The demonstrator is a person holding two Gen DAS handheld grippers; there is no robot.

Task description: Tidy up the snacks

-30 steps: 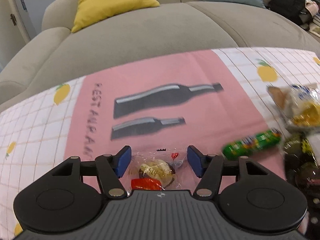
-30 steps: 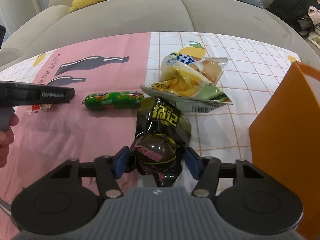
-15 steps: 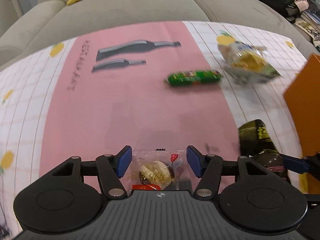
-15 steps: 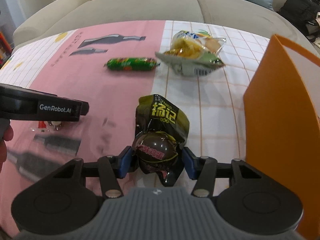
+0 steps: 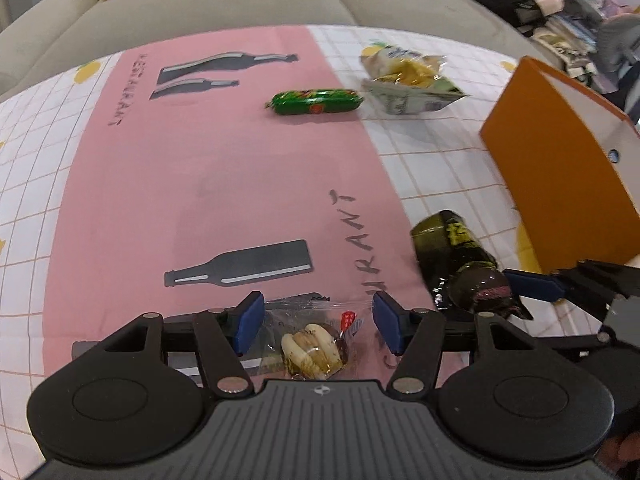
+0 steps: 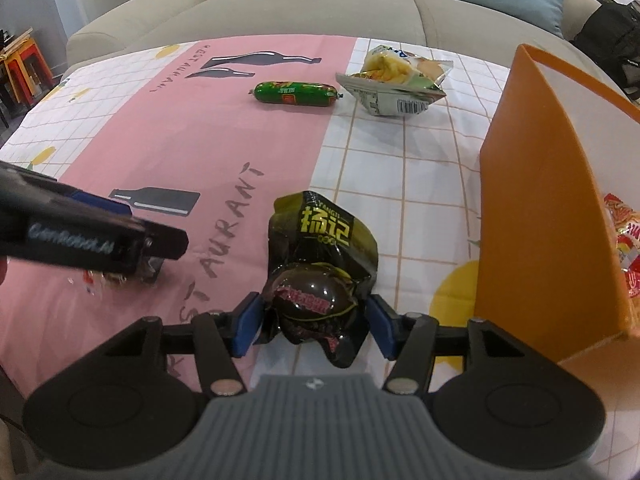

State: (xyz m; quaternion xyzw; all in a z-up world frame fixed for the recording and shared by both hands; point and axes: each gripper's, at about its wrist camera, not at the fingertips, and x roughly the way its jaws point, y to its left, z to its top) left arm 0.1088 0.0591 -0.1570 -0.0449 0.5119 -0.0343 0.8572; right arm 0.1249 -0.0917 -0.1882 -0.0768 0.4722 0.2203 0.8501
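My left gripper (image 5: 318, 322) is shut on a clear-wrapped snack (image 5: 312, 348) with a pale biscuit inside, held just above the pink tablecloth. My right gripper (image 6: 316, 324) holds a dark glossy snack packet (image 6: 320, 256) between its blue pads. Its jaws are opening, and the pads still touch the packet's sides. In the left wrist view the same packet (image 5: 460, 264) hangs at the right, beside the orange box (image 5: 560, 184). The left gripper's body (image 6: 80, 236) crosses the left of the right wrist view.
The orange box (image 6: 532, 184) stands at the right with red snack packs (image 6: 624, 248) inside. A green sausage stick (image 6: 296, 94) and a pile of crinkly snack bags (image 6: 394, 80) lie at the far side. A grey sofa with cushions runs behind the table.
Both grippers have carried their snacks toward the near side and rightward, closer to the orange box. The sausage and bags now lie farther off. The two grippers are closer together.
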